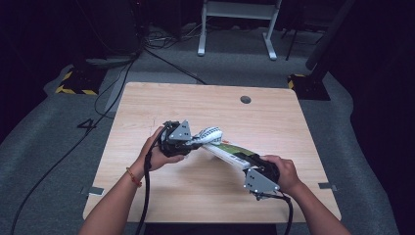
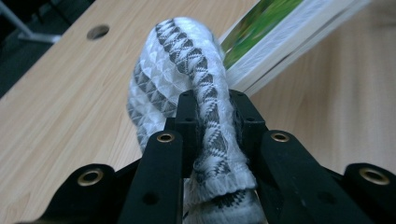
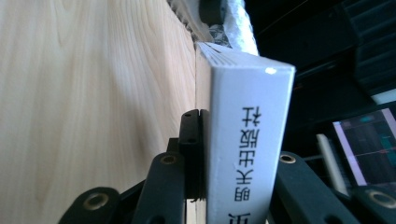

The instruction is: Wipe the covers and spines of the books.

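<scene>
One wood table point(image 1: 161, 196), grey carpet; left hand-held gripper point(image 1: 195, 142) clamps cloth point(image 1: 209, 133), right point(image 1: 252, 165) clamps book point(image 1: 234, 152).

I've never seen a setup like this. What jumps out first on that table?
Mid-table, two hand-held grippers meet. The left gripper is pinching a grey-and-white patterned cloth, bunched at the tip of a book. The right gripper clamps the book's white spine, holding it tilted above the wooden table.

A white-spined book point(image 1: 232, 153) with green cover tilts above the table, its far end touching a grey-patterned white cloth point(image 2: 196, 79).
</scene>
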`<action>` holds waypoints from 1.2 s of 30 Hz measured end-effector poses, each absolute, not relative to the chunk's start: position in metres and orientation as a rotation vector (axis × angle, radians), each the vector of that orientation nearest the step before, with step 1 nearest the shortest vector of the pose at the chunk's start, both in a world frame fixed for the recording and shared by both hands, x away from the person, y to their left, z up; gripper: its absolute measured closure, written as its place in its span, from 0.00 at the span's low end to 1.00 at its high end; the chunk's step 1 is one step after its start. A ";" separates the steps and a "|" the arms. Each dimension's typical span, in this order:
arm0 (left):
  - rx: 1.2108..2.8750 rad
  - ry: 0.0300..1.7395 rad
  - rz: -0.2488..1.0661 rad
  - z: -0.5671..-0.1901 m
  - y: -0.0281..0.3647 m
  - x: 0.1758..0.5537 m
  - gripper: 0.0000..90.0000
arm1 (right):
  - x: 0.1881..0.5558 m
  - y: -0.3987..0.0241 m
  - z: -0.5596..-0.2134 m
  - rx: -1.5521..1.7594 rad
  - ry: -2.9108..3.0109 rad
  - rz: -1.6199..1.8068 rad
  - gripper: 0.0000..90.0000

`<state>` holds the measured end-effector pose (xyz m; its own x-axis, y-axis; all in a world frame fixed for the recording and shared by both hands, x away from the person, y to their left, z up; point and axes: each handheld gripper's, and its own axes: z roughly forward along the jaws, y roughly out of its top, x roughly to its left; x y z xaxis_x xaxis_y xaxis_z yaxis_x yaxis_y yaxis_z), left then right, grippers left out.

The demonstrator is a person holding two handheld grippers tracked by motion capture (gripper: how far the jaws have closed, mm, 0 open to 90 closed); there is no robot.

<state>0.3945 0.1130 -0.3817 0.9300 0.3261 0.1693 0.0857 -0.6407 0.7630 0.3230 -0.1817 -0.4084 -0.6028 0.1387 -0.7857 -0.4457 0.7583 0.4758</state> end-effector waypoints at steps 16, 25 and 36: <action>2.263 0.099 0.431 -0.380 0.067 0.361 0.80 | 0.337 -0.185 -0.406 -0.146 2.162 0.926 0.84; 2.304 0.091 0.527 -0.398 0.059 0.368 0.66 | 0.346 -0.186 -0.409 -0.105 2.203 0.950 0.84; 2.317 0.128 0.602 -0.409 0.050 0.380 0.60 | 0.344 -0.181 -0.406 -0.136 2.227 0.986 0.84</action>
